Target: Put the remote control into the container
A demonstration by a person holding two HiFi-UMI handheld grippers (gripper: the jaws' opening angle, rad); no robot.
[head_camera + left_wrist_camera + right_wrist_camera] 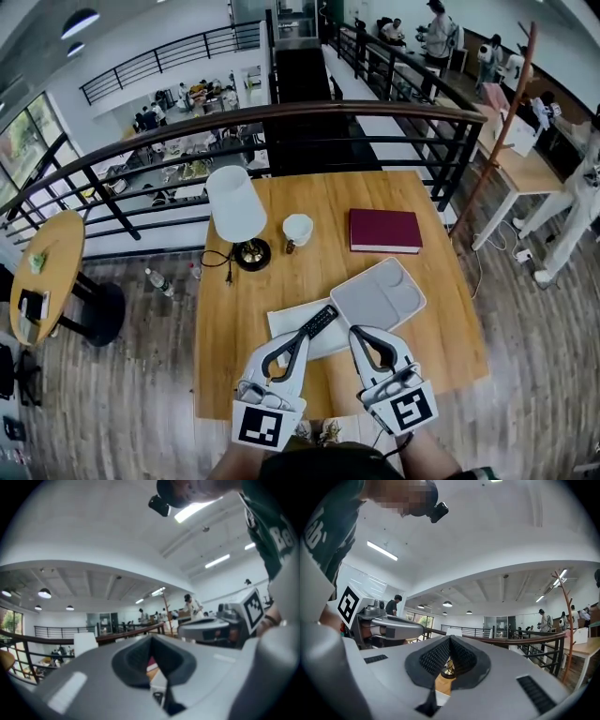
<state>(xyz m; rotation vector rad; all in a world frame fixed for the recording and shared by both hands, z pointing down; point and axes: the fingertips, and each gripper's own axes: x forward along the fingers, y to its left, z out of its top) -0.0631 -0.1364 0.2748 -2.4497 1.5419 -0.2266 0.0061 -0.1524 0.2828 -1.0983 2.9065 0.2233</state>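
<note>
L gripper [300, 339] & R gripper [357, 332] jaws clenched, empty. Reckoned remote control [319, 323] light, stiff, slick; I'd pinch across its middle.

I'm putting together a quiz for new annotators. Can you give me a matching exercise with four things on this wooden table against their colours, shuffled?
Things:
1. remote control
2. book
3. container
4. cup

Colours:
A. dark red
B. white
C. black
D. grey

Pairs: 1-C, 2-A, 3-D, 4-B
</note>
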